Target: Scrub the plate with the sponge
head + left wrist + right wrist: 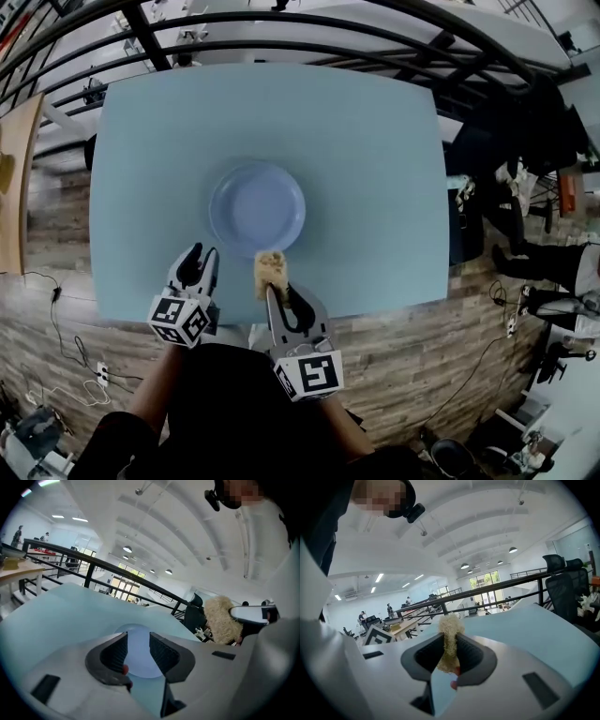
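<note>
Since the sponge (270, 269) is pinched tight between the jaws of the right gripper (277, 291), right at the near rim of the plate (257, 206), the step in hand looks like getting it over the dish to start scrubbing. My take: lower it until the fluffy end flattens a bit on the plate floor, then work small circles from the middle out to the rim. I'd keep the pressure light so the plate doesn't skate across the smooth table (375, 141). The left gripper (204, 255) is empty, jaws parted, just short of the plate, so it could steady the rim if needed. Material-wise, the sponge is tan, shaggy and fibrous, squashed thin where it's clamped. The plate is round, shallow and pale blue, close in tone to the tabletop.
</note>
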The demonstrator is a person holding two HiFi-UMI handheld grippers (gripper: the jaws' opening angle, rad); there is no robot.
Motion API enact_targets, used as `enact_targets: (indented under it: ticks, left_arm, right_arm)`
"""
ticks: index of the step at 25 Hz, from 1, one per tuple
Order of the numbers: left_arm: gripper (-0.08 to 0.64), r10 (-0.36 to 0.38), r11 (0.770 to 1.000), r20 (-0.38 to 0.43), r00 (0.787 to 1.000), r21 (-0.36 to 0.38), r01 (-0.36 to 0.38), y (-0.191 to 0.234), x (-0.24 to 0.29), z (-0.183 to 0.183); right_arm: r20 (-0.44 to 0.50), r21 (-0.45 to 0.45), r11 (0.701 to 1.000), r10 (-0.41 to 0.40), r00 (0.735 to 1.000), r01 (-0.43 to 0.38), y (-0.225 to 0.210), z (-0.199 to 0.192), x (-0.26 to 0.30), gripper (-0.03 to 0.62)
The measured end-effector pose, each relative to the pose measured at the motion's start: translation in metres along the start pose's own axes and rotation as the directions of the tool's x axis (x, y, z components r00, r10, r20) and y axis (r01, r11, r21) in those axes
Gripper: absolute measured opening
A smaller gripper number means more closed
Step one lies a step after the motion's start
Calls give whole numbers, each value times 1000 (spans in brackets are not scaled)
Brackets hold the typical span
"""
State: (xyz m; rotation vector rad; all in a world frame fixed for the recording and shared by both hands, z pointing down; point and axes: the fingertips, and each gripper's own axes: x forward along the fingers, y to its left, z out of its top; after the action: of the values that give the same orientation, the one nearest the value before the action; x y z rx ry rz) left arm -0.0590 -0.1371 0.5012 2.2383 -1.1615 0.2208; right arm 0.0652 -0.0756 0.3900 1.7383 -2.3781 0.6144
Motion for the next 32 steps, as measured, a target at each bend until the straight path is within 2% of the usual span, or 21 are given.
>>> enact_targets:
  ticks: [4, 10, 17, 24, 28, 32]
  left_arm:
    - [5, 37, 999, -63, 997, -37, -39, 23, 23, -21]
    - [5, 67, 985, -151, 986, -149, -89, 46, 44, -59]
    - [5, 71, 947, -230, 970, -289, -138, 61, 64, -86]
    - [5, 105, 924, -323, 940, -319, -213, 71, 77, -105]
    - [5, 104, 891, -350, 931, -383, -244, 75, 82, -115]
    - [8, 139, 886, -380, 915, -366, -286, 77, 82, -117]
  right_arm:
    - [-16, 7, 1000, 8, 1000, -8, 2, -4, 7, 72]
    - [-28, 12, 1000, 3, 1000, -2, 0, -7, 17, 72]
    - [-52, 10, 1000, 1, 999, -1, -1, -11, 24, 72]
    - [-63, 6, 1000, -16, 998, 17, -5, -13, 25, 72]
    - [-61, 7, 999, -31, 998, 32, -11, -15, 26, 72]
    - [-63, 13, 999, -46, 997, 47, -17, -14, 23, 72]
